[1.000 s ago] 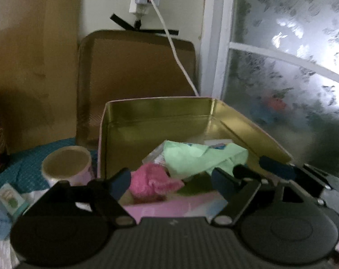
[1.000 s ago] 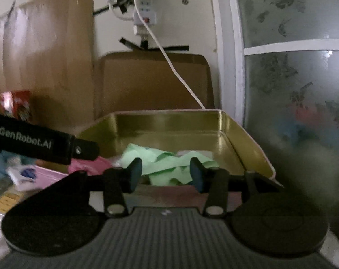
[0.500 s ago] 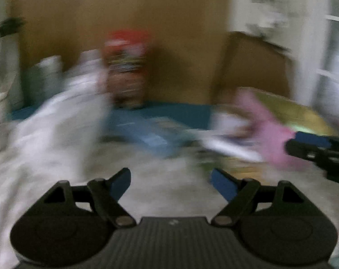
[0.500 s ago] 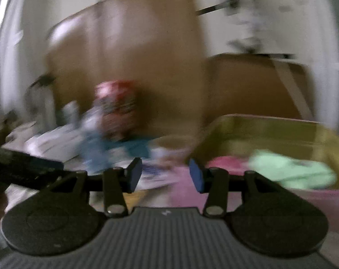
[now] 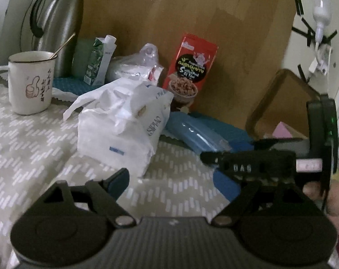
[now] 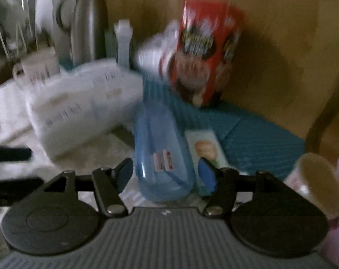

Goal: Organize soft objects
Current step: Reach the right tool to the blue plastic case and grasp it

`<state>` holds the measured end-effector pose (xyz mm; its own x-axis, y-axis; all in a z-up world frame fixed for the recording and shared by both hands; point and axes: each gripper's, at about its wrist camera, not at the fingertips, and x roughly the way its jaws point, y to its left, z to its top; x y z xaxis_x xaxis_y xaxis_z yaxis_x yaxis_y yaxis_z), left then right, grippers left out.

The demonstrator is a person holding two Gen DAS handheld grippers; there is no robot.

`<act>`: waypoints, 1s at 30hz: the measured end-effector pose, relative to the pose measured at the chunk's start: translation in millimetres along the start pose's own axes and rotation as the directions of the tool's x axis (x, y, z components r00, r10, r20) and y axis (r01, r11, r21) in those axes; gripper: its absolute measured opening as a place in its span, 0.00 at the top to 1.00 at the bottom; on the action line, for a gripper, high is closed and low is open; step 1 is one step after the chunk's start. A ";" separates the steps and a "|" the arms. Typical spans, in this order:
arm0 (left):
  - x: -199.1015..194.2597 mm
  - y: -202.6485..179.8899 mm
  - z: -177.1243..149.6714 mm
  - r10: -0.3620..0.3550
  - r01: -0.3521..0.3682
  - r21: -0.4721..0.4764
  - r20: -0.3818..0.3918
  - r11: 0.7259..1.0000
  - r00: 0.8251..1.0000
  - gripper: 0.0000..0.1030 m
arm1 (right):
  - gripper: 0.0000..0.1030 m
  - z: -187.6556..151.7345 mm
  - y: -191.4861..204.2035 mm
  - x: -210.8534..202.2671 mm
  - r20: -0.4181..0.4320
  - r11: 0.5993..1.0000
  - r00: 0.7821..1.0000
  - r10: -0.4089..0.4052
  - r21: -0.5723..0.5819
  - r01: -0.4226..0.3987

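A white soft tissue pack (image 5: 122, 125) lies on the patterned tablecloth (image 5: 35, 148), ahead and slightly left of my open, empty left gripper (image 5: 172, 182). It also shows, blurred, in the right wrist view (image 6: 80, 103). My right gripper (image 6: 166, 171) is open and empty, its fingers on either side of a blue plastic case (image 6: 160, 154) lying on the table. The right gripper's body (image 5: 270, 163) crosses the right side of the left wrist view.
A white enamel mug (image 5: 28, 83), a steel thermos (image 5: 57, 27), a green carton (image 5: 97, 60) and a red cereal box (image 5: 189, 71) stand at the back against cardboard. A paper cup (image 6: 315, 186) stands at right. A blue mat (image 6: 254, 143) covers the back.
Both grippers swung left, away from the gold tin holding the pink and green cloths. The tissue pack, mug and cereal box have come into view; the tin has left it.
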<state>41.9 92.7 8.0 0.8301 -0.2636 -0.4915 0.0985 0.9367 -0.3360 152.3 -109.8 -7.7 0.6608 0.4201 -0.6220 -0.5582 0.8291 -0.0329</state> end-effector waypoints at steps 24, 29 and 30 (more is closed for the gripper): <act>6.1 -70.6 -19.8 -0.265 0.291 0.092 -0.222 0.952 0.938 0.15 | 0.28 -162.2 4.6 -184.2 0.083 0.993 0.996 0.013 0.117 -0.023; 17.0 -75.5 -33.1 -0.290 0.320 0.064 -0.283 0.945 0.914 0.13 | 0.30 -156.3 15.7 -176.5 0.103 0.995 0.994 0.034 0.087 -0.043; 14.8 -77.2 -36.2 -0.284 0.313 0.074 -0.260 0.947 0.923 0.13 | 0.31 -156.1 15.3 -172.3 0.094 0.995 0.995 0.035 0.089 -0.043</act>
<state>26.7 8.1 -2.4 0.5951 -0.5694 -0.5671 0.3935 0.8218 -0.4122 -48.5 -227.1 -23.1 0.6854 0.4813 -0.5464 -0.5390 0.8399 0.0638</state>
